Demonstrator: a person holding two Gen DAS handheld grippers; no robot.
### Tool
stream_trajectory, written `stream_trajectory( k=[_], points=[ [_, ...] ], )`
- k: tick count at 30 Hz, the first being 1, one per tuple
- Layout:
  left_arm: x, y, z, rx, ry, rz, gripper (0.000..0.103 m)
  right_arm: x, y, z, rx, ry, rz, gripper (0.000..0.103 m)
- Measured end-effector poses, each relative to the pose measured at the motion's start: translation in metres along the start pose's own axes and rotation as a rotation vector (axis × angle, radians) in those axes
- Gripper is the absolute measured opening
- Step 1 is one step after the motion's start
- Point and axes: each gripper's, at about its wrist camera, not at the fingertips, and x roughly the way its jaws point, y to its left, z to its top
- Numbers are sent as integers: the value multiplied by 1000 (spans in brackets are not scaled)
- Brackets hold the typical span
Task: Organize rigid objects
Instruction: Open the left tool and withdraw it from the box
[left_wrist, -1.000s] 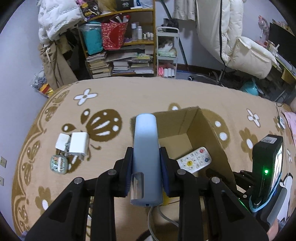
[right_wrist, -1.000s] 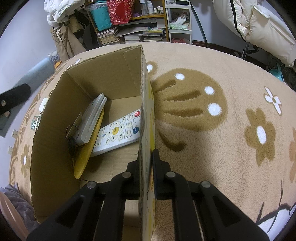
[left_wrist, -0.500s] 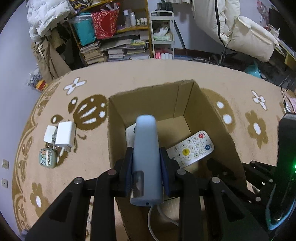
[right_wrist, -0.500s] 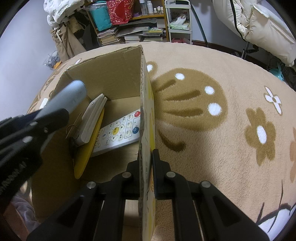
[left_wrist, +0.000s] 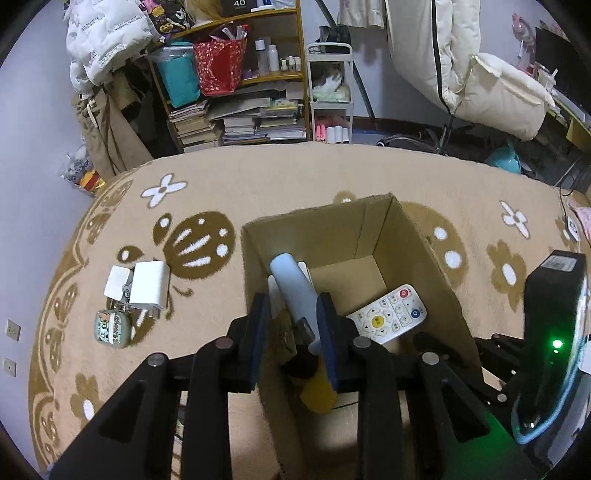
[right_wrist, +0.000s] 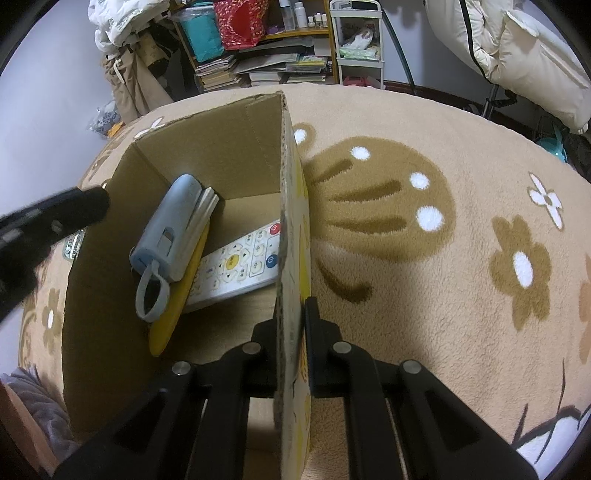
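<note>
Inside the cardboard box, the right wrist view alone shows the grey-blue case lying on a yellow item. Left gripper fingers released; right gripper clenched on the box wall. Chargers lie on the rug, centre left.

Dim indoor light, cool cast. Strong fisheye bending and dark vignette at corners. Box interior shadowed. Left gripper motion-blurred in right view. Green LED glares; rug sharp.

Matt corrugated cardboard box, fleecy rug
</note>
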Motion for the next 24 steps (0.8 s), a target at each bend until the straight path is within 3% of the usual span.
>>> stream_trajectory(
  k=[4,6,7,15,17,19,24],
  points=[
    [-10,12,-2,-14,2,-13,30,0,1,0,-2,0,-2,10],
    [-14,17,-4,-11,-3,-7,40,0,0,0,-1,0,0,10],
    [-17,21,-7,-11,-12,4,51,0,1,0,0,0,0,10],
    [-26,50,-26,-6,-3,22,75,0,-1,1,0,0,0,10],
    [-26,61,-30,-21,-2,32,91,0,-1,1,0,0,1,10],
    [-26,70,-32,-44,-7,57,100,0,1,0,0,1,1,10],
    [-18,100,-42,-118,30,77,100,0,-1,1,1,1,1,10]
  ],
)
